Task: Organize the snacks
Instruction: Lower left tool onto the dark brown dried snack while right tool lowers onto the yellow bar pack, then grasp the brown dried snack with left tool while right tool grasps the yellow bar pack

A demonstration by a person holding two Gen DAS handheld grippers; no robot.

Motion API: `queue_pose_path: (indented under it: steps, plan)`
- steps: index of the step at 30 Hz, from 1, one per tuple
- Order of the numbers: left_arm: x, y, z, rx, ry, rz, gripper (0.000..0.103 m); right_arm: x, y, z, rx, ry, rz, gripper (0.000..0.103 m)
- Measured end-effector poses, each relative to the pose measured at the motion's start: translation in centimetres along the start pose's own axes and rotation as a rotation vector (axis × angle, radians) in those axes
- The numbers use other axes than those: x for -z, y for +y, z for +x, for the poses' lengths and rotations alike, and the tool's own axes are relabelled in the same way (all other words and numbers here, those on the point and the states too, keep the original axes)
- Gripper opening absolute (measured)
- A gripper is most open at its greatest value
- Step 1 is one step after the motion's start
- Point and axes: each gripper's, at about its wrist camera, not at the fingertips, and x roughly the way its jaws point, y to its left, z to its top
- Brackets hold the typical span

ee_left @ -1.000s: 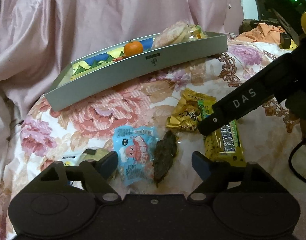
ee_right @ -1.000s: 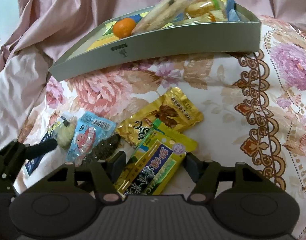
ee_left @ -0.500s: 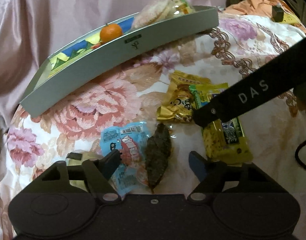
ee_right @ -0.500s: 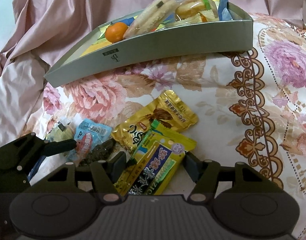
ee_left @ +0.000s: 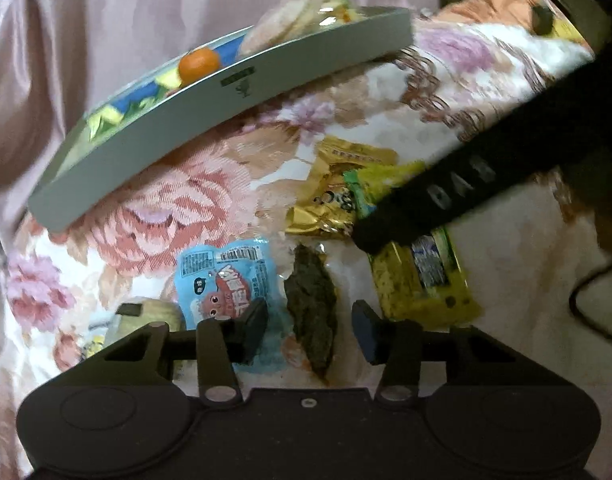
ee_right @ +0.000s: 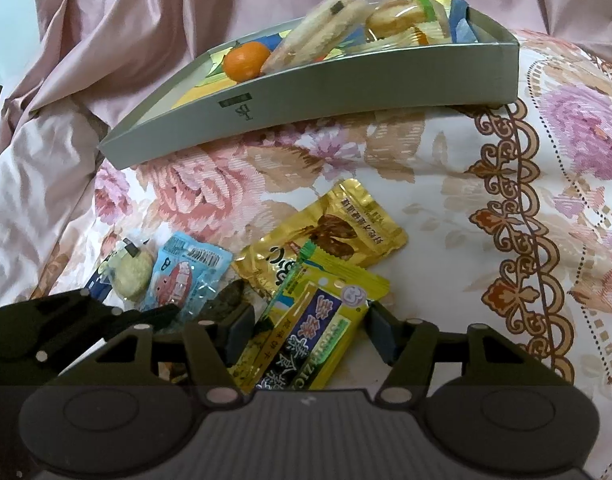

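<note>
Snacks on floral bedspread, tray at 12 o'clock. Left claw closing around dark snack, not touching. Right claw open astride yellow packet.

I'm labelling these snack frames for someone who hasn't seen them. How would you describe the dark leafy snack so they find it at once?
Start at the grey tray on the floral cloth, then come down to the loose packets in front of it. The dark leafy snack lies between the closing jaws of the left gripper, with the blue cartoon packet on one side and the yellow-green packet on the other. It alone is brownish-green in clear wrap, without print.
</note>
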Motion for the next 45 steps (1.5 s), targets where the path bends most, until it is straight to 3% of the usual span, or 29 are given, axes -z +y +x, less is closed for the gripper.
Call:
queue_pose_path:
  steps: [3, 7, 16, 20, 29, 35, 42, 45]
  plan:
    - [-0.2, 0.5, 0.2, 0.015, -0.002, -0.053, 0.05, 0.0, 0.0, 0.0, -0.003, 0.0, 0.001, 0.065]
    - [0.0, -0.1, 0.1, -0.001, -0.002, -0.041, 0.048, 0.1, -0.1, 0.1, -0.006, -0.001, -0.001, 0.065]
    - [2.1, -0.8, -2.1, -0.049, 0.019, -0.162, 0.047, 0.2, 0.2, 0.2, -0.032, 0.008, -0.025, 0.064]
    - [3.8, -0.7, -3.8, -0.059, 0.036, -0.251, 0.047, 0.3, 0.7, 0.3, -0.048, 0.015, -0.057, 0.064]
    - [7.5, -0.5, -7.4, -0.158, 0.005, -0.421, 0.048, 1.3, 2.7, 0.3, -0.107, 0.026, -0.198, 0.067]
    - [9.6, 0.3, -7.8, -0.166, -0.033, -0.561, 0.051, 2.8, 5.5, 0.2, -0.118, 0.024, -0.367, 0.082]
    - [9.5, 0.1, -7.6, -0.177, -0.032, -0.553, 0.064, 4.5, 7.6, 0.0, -0.042, 0.013, -0.494, 0.089]
    - [9.5, 0.0, -7.4, -0.194, -0.024, -0.542, 0.067, 4.8, 8.0, 0.3, 0.001, 0.012, -0.526, 0.097]
